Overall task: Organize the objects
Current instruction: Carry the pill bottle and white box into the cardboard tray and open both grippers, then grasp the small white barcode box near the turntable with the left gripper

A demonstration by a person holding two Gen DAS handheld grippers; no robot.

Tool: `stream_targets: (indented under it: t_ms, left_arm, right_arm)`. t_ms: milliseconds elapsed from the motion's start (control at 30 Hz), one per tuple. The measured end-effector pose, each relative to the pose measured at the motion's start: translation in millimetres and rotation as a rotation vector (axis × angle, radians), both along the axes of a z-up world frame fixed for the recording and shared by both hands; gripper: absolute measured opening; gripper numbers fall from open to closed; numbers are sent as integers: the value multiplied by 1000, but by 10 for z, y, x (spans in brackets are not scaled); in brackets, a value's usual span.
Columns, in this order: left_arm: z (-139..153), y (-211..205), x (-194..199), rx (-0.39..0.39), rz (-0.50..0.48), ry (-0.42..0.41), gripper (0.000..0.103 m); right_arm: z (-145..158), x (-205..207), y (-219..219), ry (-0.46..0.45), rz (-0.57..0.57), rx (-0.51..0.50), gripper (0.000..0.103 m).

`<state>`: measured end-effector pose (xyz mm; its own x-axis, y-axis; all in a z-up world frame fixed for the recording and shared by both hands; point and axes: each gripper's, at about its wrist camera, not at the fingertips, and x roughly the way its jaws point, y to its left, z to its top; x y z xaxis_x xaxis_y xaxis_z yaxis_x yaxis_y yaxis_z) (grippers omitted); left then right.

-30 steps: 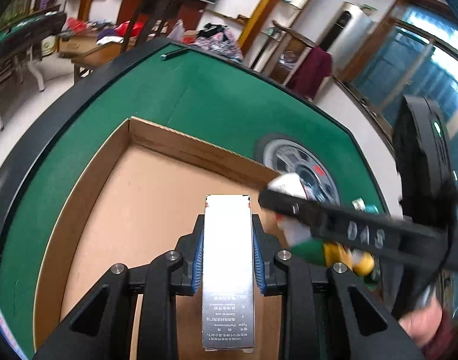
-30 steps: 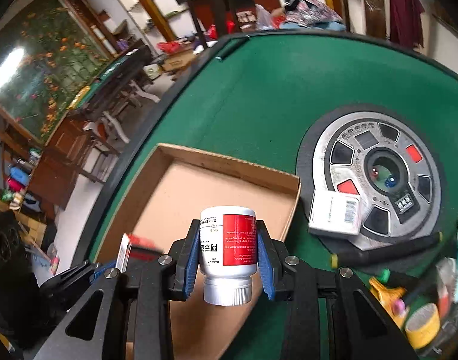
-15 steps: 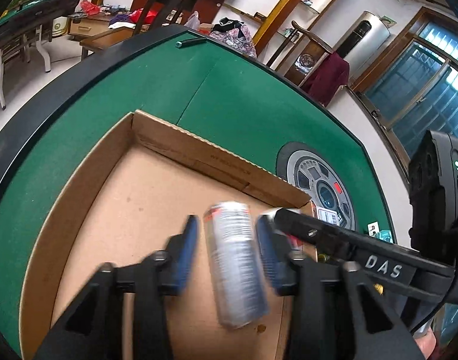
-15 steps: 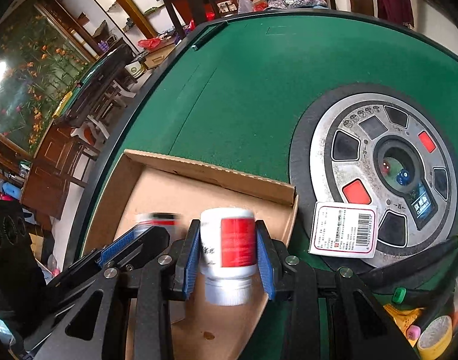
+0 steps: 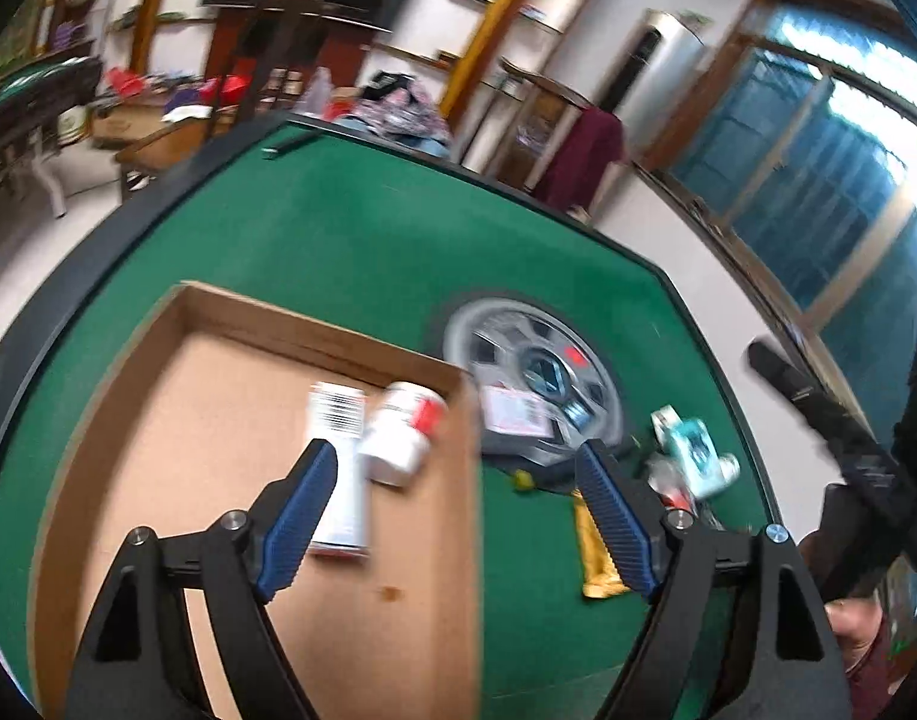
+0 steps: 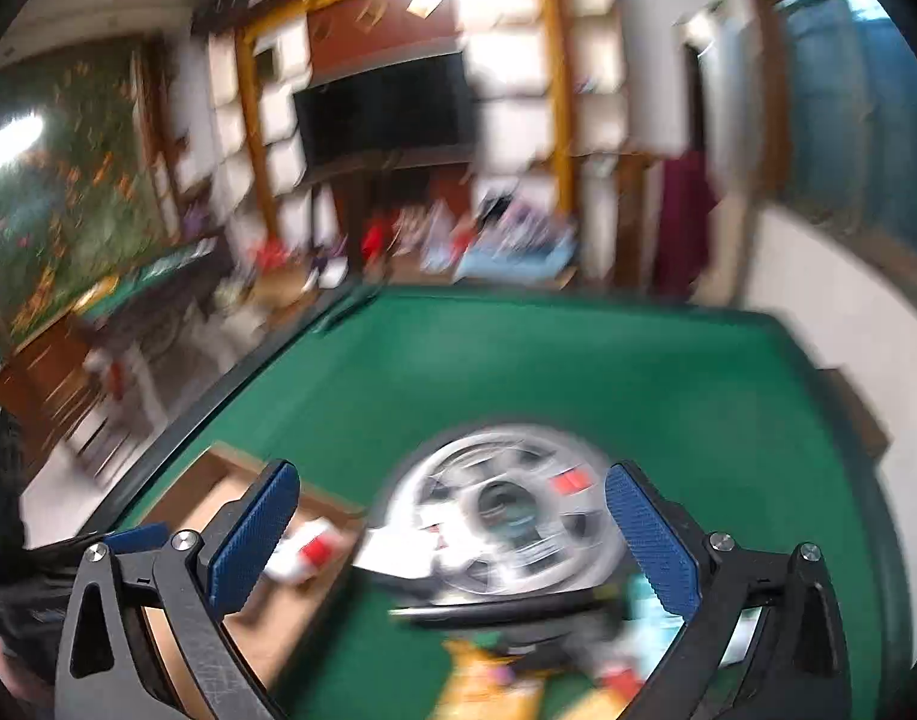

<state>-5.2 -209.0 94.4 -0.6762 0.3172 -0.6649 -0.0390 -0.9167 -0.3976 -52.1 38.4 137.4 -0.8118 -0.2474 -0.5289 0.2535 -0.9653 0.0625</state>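
Observation:
A shallow cardboard box (image 5: 128, 396) lies on the green table. Inside it lie a long silver carton (image 5: 338, 468) and a white bottle with a red label (image 5: 401, 432), side by side near the far right corner. My left gripper (image 5: 458, 510) is open and empty above the box's right edge. My right gripper (image 6: 452, 540) is open and empty over the table's round grey hub (image 6: 506, 510); that view is blurred. The bottle (image 6: 299, 552) shows in the box (image 6: 218, 480) there.
A flat white medicine box (image 5: 512, 411) lies on the round hub (image 5: 536, 372). To its right lie a teal and white packet (image 5: 692, 450) and a gold wrapper (image 5: 596, 558). The right gripper's black body (image 5: 842, 444) stands at the far right. Chairs and shelves ring the table.
Both grippers have opened and let go: the silver carton and the white bottle now lie in the box. Both grippers have pulled back and swung right.

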Motion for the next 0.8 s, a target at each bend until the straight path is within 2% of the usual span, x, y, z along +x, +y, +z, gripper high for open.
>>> stream_targets:
  t_ms: [67,133,233,367,500,600,633,800]
  left_arm:
    - [10,276,-68,-39,-55,12,81]
    - [11,507,-140,-88,-120,32,81]
    - [-20,822,-340,-194,-206,45,81]
    - [-123,1045,-630,-271,-273,1,81]
    - [-300,1085,-955,-253,-279,-63,81]
    - [-461,1048,-1183,-195,-251,-118,81]
    - [-454,1032,-1207,-200,-233,-85,81]
    - [-463,937,-1292,-133,-291,-121,81]
  right_arm:
    - [-158,-35,266,-88,-108,53,103]
    - [-350,-43,588,-158,-122,-21,103]
    - [-562,-17,992,-188,-171,-101,103]
    - [-699,-16,1363,-177,-205,-191,103]
    - [-720,-80,1536,-141,-211,-229,103]
    - [-766,-148,1559,-163,-188,-253,103]
    - [-784,-153,1580,-176,-180,-263,103]
    - [-858,-198,1606,-211,-175,-290,103]
